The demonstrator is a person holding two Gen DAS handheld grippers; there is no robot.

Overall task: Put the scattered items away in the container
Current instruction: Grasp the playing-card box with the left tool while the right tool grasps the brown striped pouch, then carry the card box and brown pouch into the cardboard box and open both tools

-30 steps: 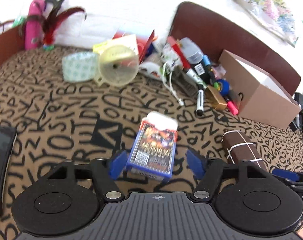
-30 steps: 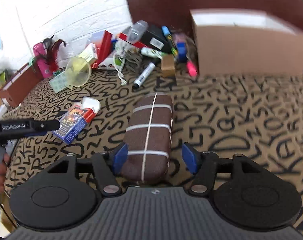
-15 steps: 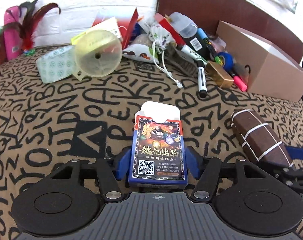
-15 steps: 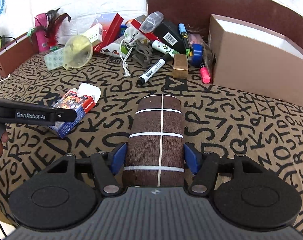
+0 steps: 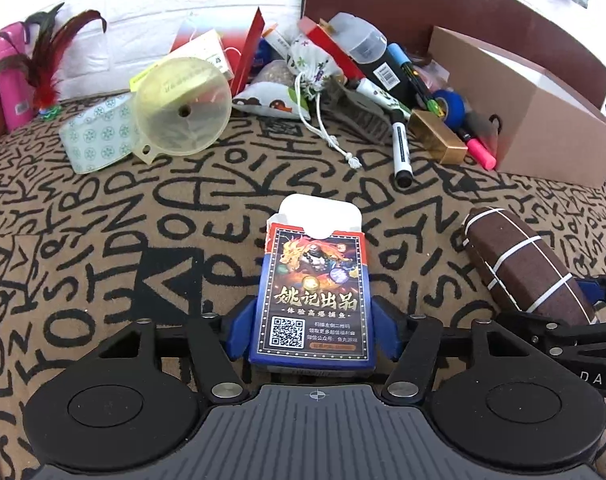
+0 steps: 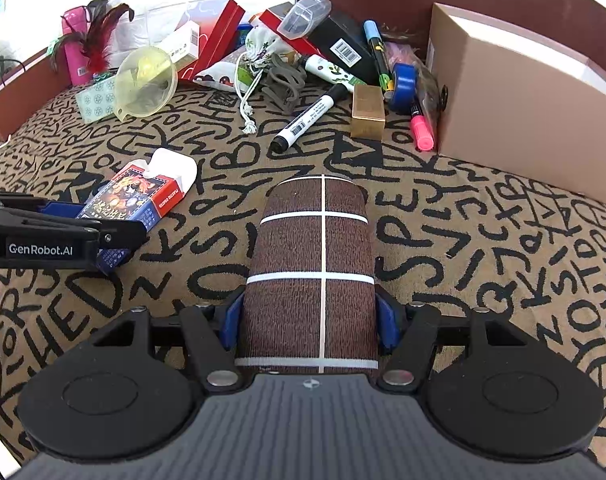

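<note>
My left tool [image 5: 314, 330] is clamped on the card box [image 5: 313, 294]; my right tool [image 6: 309, 322] is clamped on the brown case [image 6: 311, 276]. Both items sit between their blue fingers, on the counter [image 6: 483, 240].

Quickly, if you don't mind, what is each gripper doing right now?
Left gripper: jaws shut on the card box.
Right gripper: jaws shut on the brown case.
</note>
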